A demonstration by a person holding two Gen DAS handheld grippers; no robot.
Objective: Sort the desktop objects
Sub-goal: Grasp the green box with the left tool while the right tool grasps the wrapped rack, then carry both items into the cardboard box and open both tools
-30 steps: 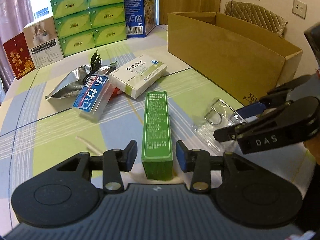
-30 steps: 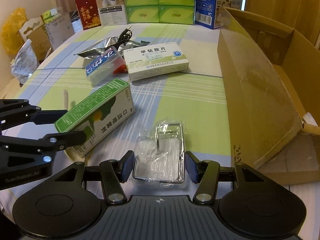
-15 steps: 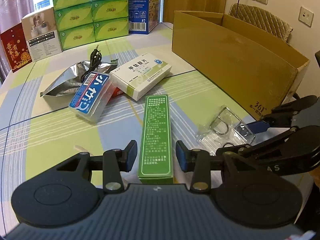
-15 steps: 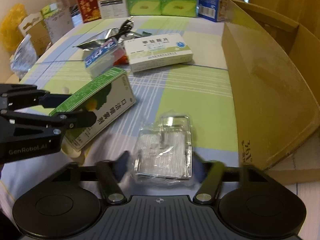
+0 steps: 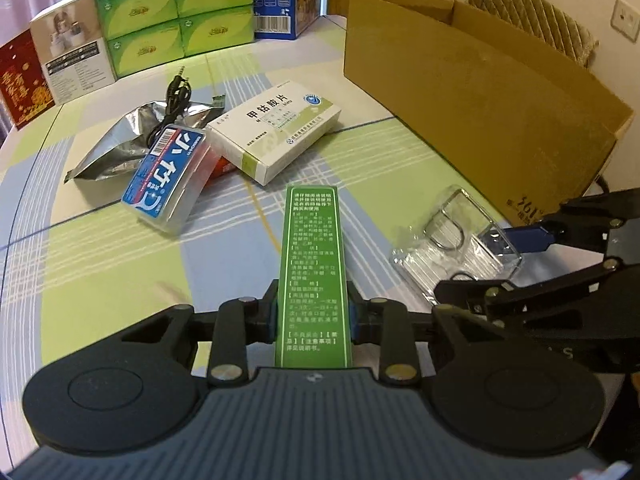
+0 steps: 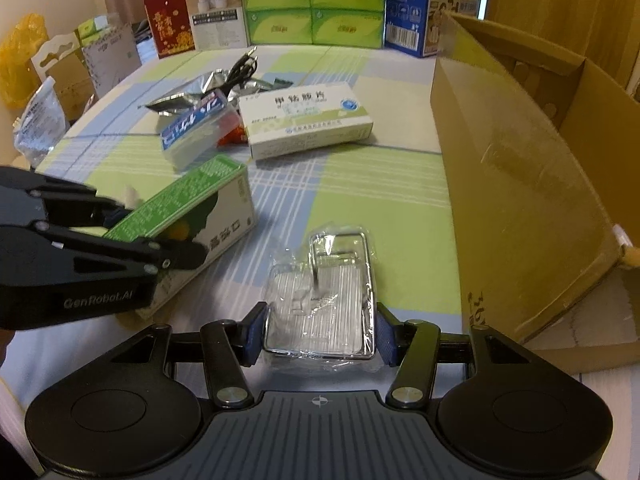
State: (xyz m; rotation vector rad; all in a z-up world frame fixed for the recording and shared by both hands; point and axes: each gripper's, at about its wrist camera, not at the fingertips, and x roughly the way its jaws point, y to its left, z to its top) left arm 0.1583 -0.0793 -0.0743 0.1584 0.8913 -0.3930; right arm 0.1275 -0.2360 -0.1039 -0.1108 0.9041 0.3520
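A long green box [image 5: 314, 240] lies on the checked tablecloth, and my left gripper [image 5: 314, 316] is shut on its near end, pads pressed against both long sides. From the right wrist view the same green box [image 6: 224, 208] sits at left with the left gripper [image 6: 160, 236] clamped over it. A clear plastic packet [image 6: 320, 292] with a metal frame inside rests between the pads of my right gripper [image 6: 320, 334], which touch both its edges. In the left wrist view that packet [image 5: 452, 240] is at right, held by the right gripper [image 5: 488, 264].
An open cardboard box [image 5: 480, 92] stands along the right side. Farther back lie a white medicine box [image 5: 280, 128], a blue-labelled clear case [image 5: 168, 172], a silver foil pouch [image 5: 116, 148] and a black cable [image 5: 172, 96]. Stacked green tissue boxes [image 5: 180, 12] line the far edge.
My left gripper slid forward along the green box and shut on it. My right gripper widened, moved onto the clear packet and narrowed against its edges.
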